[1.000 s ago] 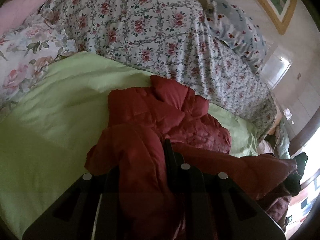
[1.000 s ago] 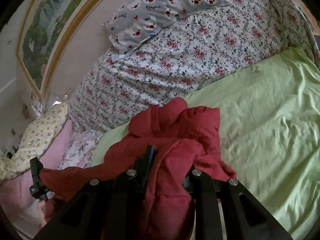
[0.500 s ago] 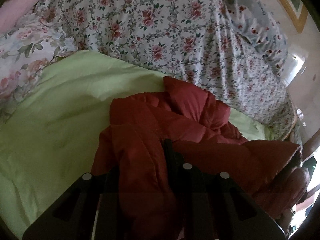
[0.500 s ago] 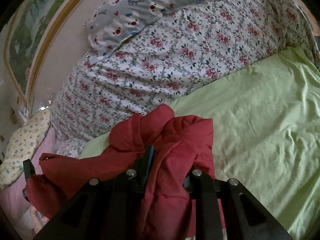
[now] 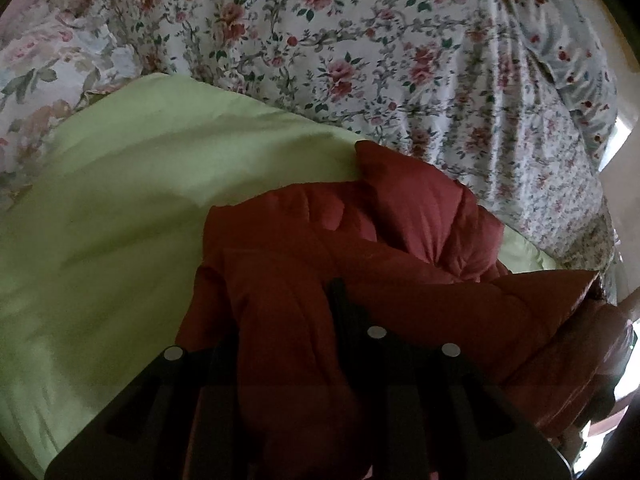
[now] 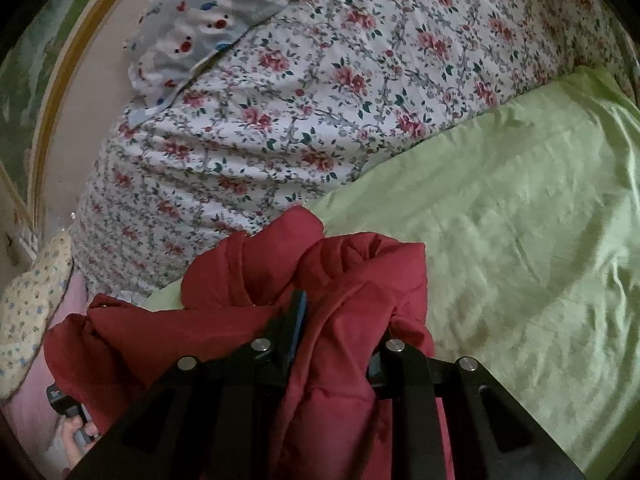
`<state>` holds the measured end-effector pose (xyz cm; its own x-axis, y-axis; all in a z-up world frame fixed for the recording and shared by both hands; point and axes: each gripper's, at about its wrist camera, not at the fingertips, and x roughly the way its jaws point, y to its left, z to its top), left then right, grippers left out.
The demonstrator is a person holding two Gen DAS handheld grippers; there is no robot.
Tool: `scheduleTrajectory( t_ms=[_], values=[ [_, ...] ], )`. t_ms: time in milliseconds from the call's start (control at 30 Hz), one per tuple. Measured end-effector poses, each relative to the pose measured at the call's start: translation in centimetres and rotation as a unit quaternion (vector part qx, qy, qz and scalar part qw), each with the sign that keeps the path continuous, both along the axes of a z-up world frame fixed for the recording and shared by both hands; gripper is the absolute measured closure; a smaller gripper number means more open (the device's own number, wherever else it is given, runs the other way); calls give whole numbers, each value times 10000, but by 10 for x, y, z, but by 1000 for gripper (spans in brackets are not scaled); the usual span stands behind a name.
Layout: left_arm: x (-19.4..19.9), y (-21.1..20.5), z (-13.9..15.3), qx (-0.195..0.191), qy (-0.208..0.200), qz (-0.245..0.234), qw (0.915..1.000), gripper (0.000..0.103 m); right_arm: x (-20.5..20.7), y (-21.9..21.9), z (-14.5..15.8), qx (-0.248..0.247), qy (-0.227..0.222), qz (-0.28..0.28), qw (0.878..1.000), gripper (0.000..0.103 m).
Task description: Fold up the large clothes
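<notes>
1. Bunching in soft folds, the dark red quilted puffer jacket (image 5: 400, 240) lies partly on the pale green bed sheet (image 5: 120, 220), its near part lifted off the sheet between the two grippers.
2. Padding like this looks light and springy, so I judge it will puff back up after each fold and need pressing flat; the smooth shell fabric probably slides against itself.
3. Thick rolls fill a jaw quickly, so a hem, cuff or seam edge seems the surer hold; a grip on loose padding may slip.
4. The left gripper (image 5: 288, 312) has its fingers pinching a thick bundle of the jacket, with cloth spilling over the left finger.
5. The right gripper (image 6: 340, 320) likewise clamps a gathered fold between its fingers, whose blue pads show at the edges.
6. Between the two holds, a span of red fabric stretches toward the other gripper in each view.
7. Behind the sheet rises a white rose-print floral quilt (image 6: 320, 100), topped by a grey patterned pillow (image 6: 208, 28).
</notes>
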<state>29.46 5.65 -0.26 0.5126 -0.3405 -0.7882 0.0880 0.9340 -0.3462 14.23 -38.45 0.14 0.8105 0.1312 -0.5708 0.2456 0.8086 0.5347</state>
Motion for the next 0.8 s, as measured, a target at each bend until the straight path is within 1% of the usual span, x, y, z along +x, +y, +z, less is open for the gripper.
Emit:
scheduleTrajectory(
  t_ms=[133, 200, 400, 500, 667, 800],
  values=[
    [16, -2, -10, -73, 97, 39, 9999, 83, 13, -5, -12, 76, 45, -92, 9999, 82],
    [22, -4, -14, -63, 102, -22, 9999, 83, 19, -8, -17, 85, 84, -124, 9999, 82],
    [43, -10, -27, -19, 148, -38, 9999, 82, 38, -8, -28, -74, 211, -239, 9995, 82],
    [50, -14, -31, 45, 156, -130, 9998, 82, 49, -9, -36, -128, 314, -327, 9989, 82],
    [50, -8, -30, -94, 185, -181, 9996, 81, 60, -9, -43, -253, 426, -413, 9979, 82],
    [40, 1, -18, -183, 61, -252, 9995, 78, 64, -7, -44, -355, 452, -412, 9975, 82]
  ],
)
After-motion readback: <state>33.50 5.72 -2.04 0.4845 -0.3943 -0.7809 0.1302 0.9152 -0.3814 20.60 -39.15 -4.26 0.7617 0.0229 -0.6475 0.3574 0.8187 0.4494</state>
